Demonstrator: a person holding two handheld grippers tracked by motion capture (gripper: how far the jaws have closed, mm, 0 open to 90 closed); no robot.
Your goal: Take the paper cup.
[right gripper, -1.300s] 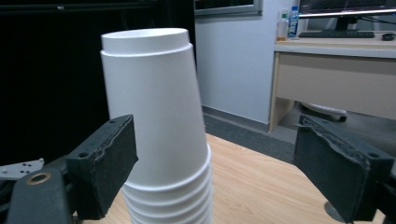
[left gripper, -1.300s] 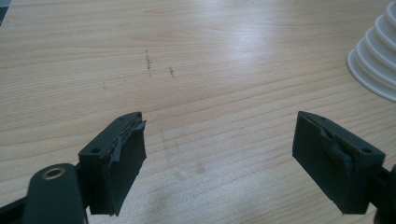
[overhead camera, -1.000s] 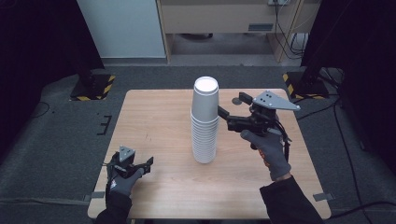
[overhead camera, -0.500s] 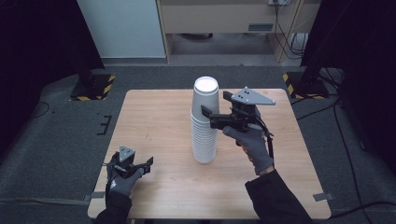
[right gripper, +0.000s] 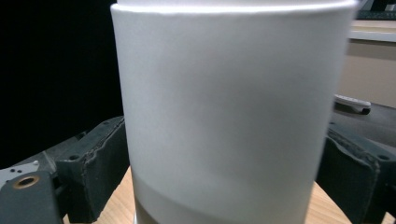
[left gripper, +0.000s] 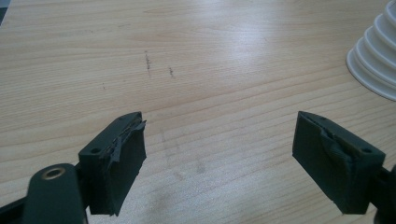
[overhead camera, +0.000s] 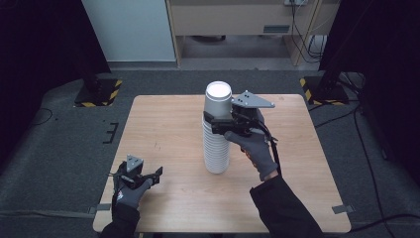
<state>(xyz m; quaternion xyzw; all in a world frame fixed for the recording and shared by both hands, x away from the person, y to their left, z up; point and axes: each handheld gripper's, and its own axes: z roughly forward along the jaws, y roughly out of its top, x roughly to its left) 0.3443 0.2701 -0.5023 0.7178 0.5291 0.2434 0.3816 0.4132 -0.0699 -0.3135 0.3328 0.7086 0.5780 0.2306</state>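
Jaws of the right gripper [overhead camera: 216, 124] flank the top cup of the white paper cup stack [overhead camera: 217, 131] at mid-table, whether pinching cannot be told; left gripper [overhead camera: 148, 176] rests spread at the table's [overhead camera: 163, 124] near-left corner.

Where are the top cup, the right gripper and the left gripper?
top cup [right gripper: 224, 107], right gripper view, middle of its white wall
right gripper [overhead camera: 214, 124], high view, between its jaw tips
left gripper [left gripper: 217, 154], left gripper view, gap between tips
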